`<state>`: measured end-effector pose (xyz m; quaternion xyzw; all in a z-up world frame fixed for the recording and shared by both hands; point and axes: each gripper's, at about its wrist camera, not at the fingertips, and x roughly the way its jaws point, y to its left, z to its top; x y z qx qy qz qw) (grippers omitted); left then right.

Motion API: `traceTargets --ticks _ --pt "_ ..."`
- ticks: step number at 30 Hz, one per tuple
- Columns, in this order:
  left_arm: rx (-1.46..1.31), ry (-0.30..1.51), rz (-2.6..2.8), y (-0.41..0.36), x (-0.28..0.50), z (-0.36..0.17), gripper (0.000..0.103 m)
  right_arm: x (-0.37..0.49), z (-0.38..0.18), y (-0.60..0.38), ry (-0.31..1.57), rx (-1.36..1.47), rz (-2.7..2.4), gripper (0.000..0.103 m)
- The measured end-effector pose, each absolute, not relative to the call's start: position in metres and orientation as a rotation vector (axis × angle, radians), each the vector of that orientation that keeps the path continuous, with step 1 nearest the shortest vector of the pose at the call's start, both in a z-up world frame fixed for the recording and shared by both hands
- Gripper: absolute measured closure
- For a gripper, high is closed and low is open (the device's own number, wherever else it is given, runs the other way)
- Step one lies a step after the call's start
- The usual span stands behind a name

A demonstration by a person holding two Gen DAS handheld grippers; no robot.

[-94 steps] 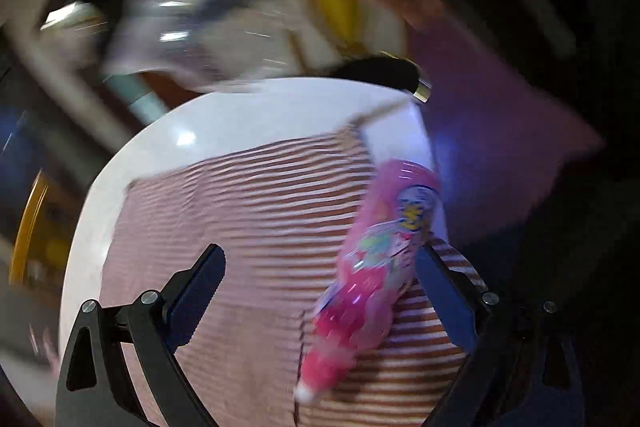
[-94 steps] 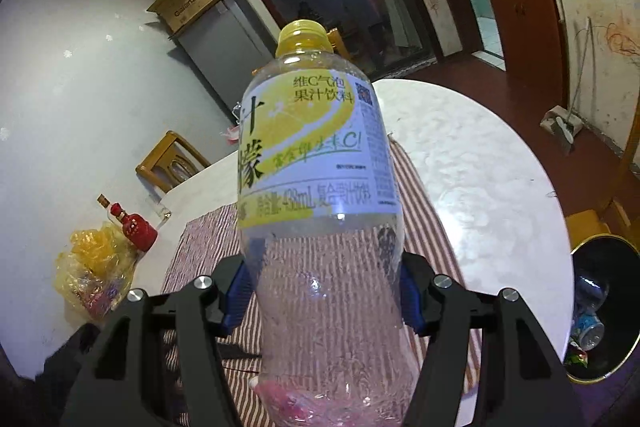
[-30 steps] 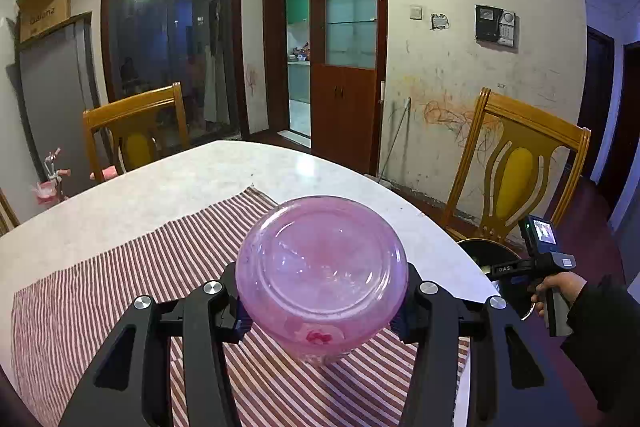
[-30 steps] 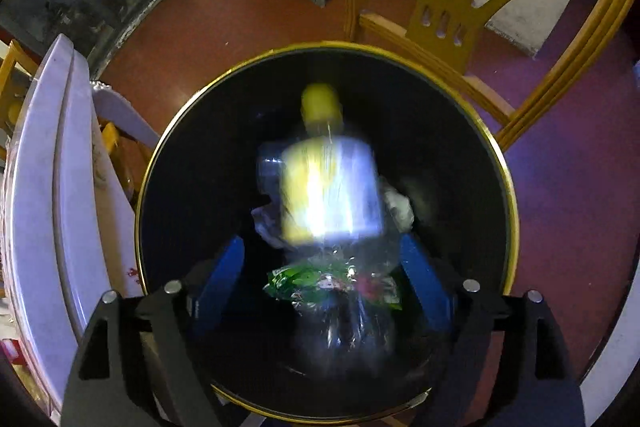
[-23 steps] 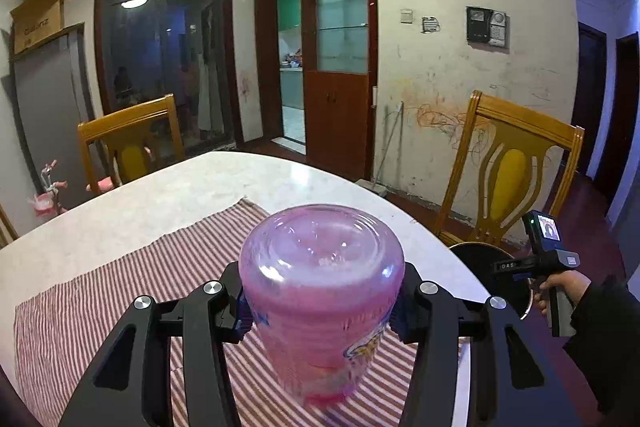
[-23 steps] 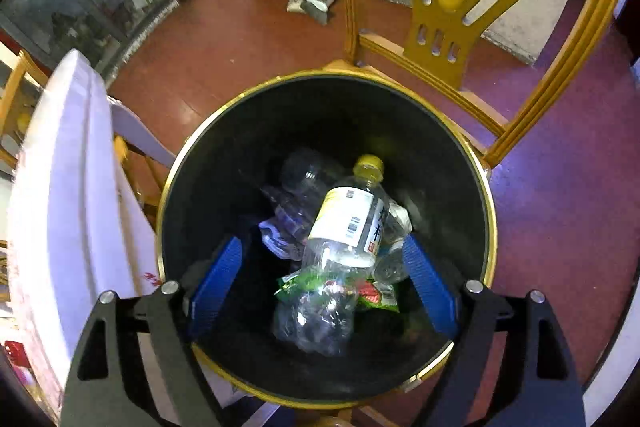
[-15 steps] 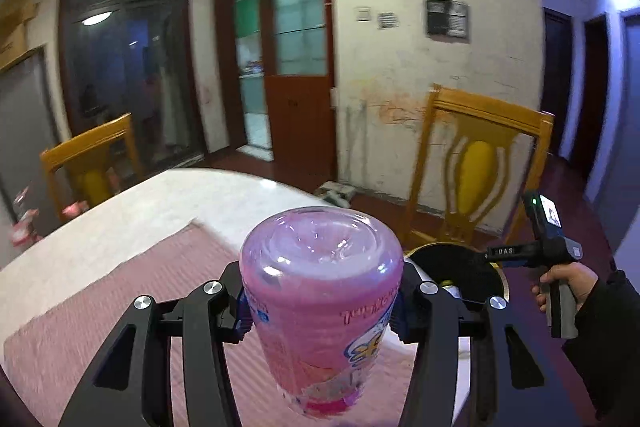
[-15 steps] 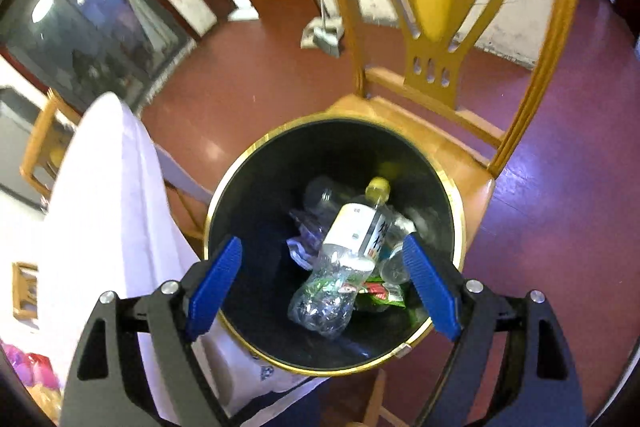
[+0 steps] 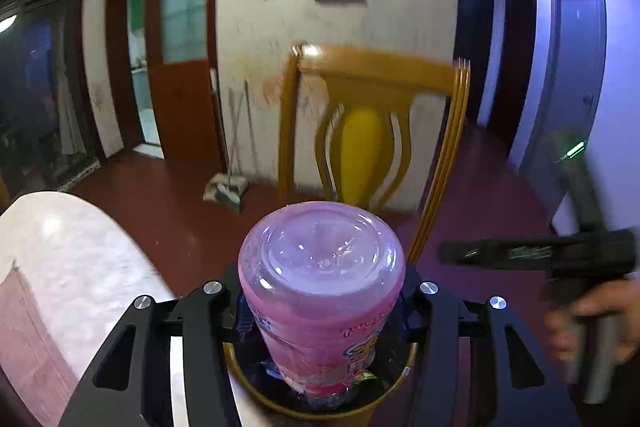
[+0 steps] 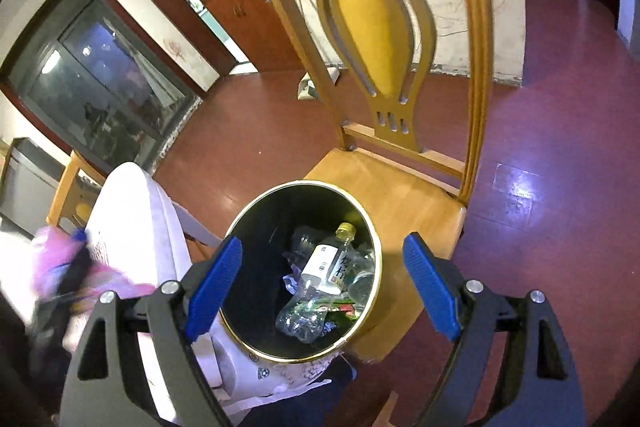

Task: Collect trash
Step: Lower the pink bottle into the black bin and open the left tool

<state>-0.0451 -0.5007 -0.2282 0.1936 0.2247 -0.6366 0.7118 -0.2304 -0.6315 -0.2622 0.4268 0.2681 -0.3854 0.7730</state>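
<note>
Right wrist view has pulled up and back since a second ago: the chair [image 10: 384, 75] now fills the upper frame, and the bin [image 10: 240, 331], which filled the picture then, sits small at lower centre on the chair's seat. My right gripper [image 10: 322, 287] hangs released above it, jaws wide apart and holding nothing. The yellow-capped bottle [image 10: 326, 267], a blur in mid-drop a second ago, lies inside among the other trash, so that piece is done.

In the left view the table [image 9: 76, 251] has slid to the lower left, and the bin [image 9: 396, 387] has come in at the bottom, right under my left gripper [image 9: 322, 311], which is clenched on the pink bottle [image 9: 320, 287], base toward the lens. I judge this one is next to drop.
</note>
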Motion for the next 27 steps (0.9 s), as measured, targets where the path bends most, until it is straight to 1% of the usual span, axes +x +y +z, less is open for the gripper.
traceTargets --ticks 4,6,10,12,13,14,16,21,24,26,27 --pt "0.51 0.543 -1.37 -0.532 -0.047 -0.257 0.053 -0.243 -0.265 -0.63 0.569 0.942 -0.835 0.02" --pt "0.555 0.594 -1.332 -0.547 -0.044 -0.27 0.053 -0.248 -0.266 -0.629 0.561 0.95 -0.838 0.02" --pt "0.578 0.658 -1.255 -0.567 -0.034 -0.279 0.051 -0.249 -0.271 -0.629 0.561 0.966 -0.831 0.02" --pt "0.601 0.694 -1.232 -0.577 -0.028 -0.283 0.044 -0.247 -0.27 -0.628 0.565 0.962 -0.819 0.02" --pt "0.606 0.706 -1.22 -0.578 -0.026 -0.285 0.036 -0.246 -0.269 -0.627 0.565 0.962 -0.813 0.02" --pt "0.608 0.717 -1.205 -0.578 -0.026 -0.286 0.031 -0.244 -0.268 -0.626 0.565 0.96 -0.808 0.02" --pt "0.595 0.707 -1.195 -0.573 -0.025 -0.285 0.028 -0.244 -0.265 -0.624 0.562 0.957 -0.806 0.02" --pt "0.58 0.678 -1.197 -0.566 -0.027 -0.273 0.025 -0.241 -0.257 -0.619 0.552 0.942 -0.804 0.02" --pt "0.541 0.659 -1.187 -0.55 -0.027 -0.259 0.018 -0.237 -0.25 -0.614 0.54 0.929 -0.803 0.02" --pt "0.51 0.644 -1.187 -0.54 -0.027 -0.247 0.01 -0.231 -0.244 -0.608 0.531 0.914 -0.795 0.02" --pt "0.495 0.635 -1.185 -0.538 -0.028 -0.241 0.008 -0.228 -0.242 -0.606 0.528 0.906 -0.792 0.02"
